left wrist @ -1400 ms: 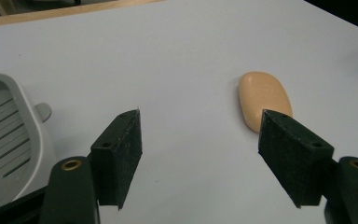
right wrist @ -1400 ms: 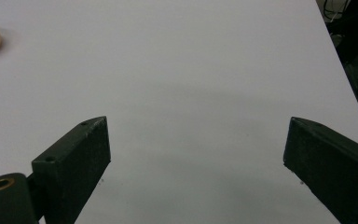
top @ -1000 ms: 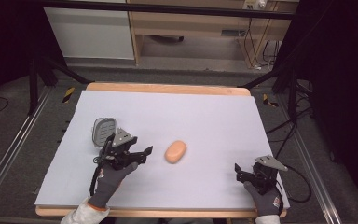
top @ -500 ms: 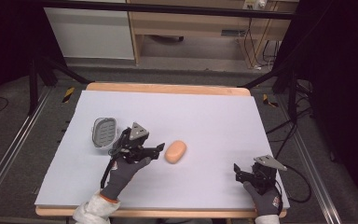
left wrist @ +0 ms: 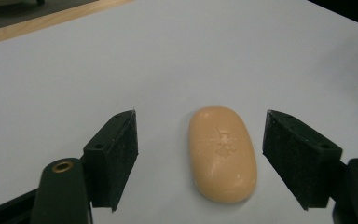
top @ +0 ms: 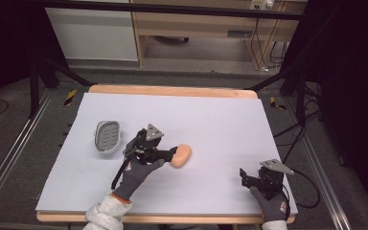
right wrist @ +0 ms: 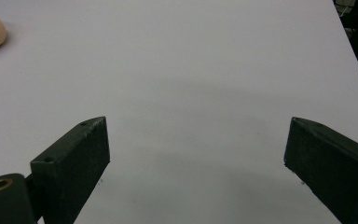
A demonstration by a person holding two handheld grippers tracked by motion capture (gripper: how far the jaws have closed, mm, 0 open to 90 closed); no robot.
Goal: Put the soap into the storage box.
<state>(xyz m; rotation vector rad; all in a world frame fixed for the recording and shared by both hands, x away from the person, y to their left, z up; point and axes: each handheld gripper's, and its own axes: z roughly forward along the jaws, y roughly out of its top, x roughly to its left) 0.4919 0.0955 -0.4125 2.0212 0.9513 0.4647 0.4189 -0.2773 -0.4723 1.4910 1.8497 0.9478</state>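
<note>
Currently the left hand-held gripper (left wrist: 200, 154) is straddling, jaws wide and not touching, the soap bar (left wrist: 222, 153) lying on the desk (top: 220, 115), long axis running along the jaws.

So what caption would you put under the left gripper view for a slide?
Left gripper open, its two black jaws either side of an orange soap bar lying on the white table, not yet touching it.
</note>
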